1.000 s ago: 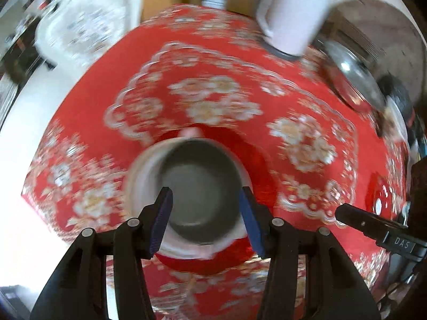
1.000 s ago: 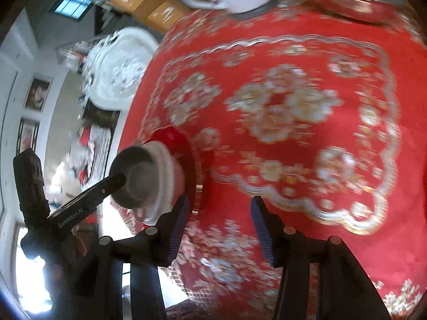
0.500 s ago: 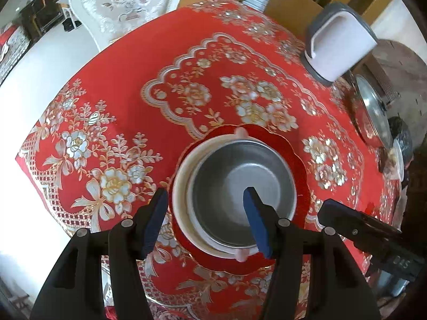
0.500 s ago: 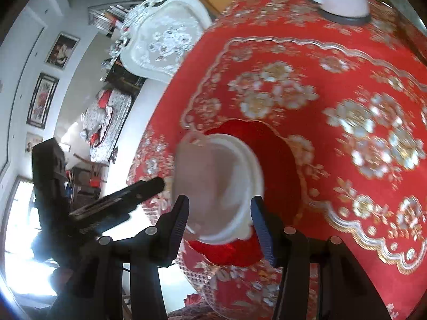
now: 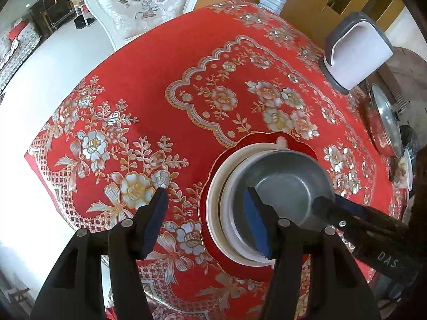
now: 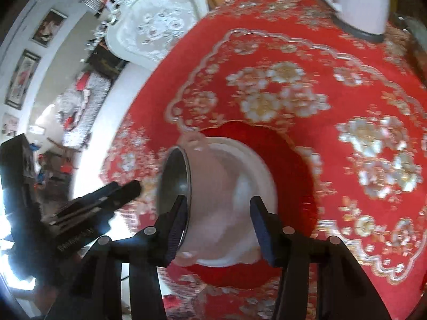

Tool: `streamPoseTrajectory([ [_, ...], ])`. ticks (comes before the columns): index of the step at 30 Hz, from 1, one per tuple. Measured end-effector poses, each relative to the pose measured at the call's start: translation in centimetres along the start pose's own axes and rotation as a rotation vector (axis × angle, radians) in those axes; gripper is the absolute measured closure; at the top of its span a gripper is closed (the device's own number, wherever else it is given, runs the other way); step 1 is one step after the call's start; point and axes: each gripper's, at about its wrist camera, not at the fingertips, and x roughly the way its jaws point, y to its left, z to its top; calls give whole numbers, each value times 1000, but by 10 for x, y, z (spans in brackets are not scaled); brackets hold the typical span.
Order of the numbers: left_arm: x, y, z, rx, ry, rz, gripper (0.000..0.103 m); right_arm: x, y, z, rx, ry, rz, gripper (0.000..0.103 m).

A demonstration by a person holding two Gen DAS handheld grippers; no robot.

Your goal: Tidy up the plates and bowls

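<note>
Seemingly mid-stacking, the right gripper brackets the pale pink bowl nested with the grey metal bowl on the scalloped red plate, fingers spread like the left gripper, so closing comes next.

A home dining room: red floral tablecloth, ornate white chair, framed wall pictures.

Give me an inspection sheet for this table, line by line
Surface: red floral tablecloth.
Job's things: metal bowl nested in a white bowl on a red plate.
Clutter: white pitcher, glass pot lid at the far right edge.
Grippers: left gripper open, one finger over the metal bowl; right gripper open around the bowls.
Cables: nothing seen.
Surroundings: white ornate chair, framed pictures.
</note>
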Motion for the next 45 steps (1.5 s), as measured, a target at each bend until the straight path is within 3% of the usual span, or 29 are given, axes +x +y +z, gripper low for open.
streamPoseTrajectory([
  [2, 3, 1, 1, -7, 6, 2, 46, -3, -4, 0, 1, -8, -13, 56],
  [6, 7, -7, 4, 11, 21, -31, 46, 3, -6, 1, 9, 13, 44, 58],
  [8, 15, -15, 4, 48, 49, -17, 46, 7, -5, 0, 15, 23, 66, 69],
  [11, 25, -16, 2, 31, 89, -48, 46, 14, -4, -1, -15, 33, -16, 86],
  [16, 22, -16, 2, 20, 82, -79, 45, 16, -16, -4, 19, 49, 21, 86],
  [21, 35, -26, 1, 41, 136, -101, 45, 18, -18, -5, 23, 55, 60, 87],
  [24, 38, -35, 0, 78, 110, -54, 46, 23, -17, -6, 28, 74, 83, 89],
  [25, 37, -37, 0, 90, 98, -37, 49, 25, -17, -7, 30, 78, 91, 89],
  [26, 37, -37, 1, 95, 92, -27, 63, 26, -18, -8, 35, 78, 101, 89],
  [29, 36, -32, 5, 77, 100, -52, 80, 25, -18, -9, 41, 67, 115, 89],
  [30, 35, -32, 6, 76, 102, -66, 91, 23, -17, -9, 37, 66, 117, 89],
  [40, 18, -45, 2, 100, 91, -85, 91, 2, -24, -12, 54, 31, 133, 88],
  [45, 8, -77, 1, 157, 77, -124, 91, -28, -45, -20, 89, -23, 115, 88],
])
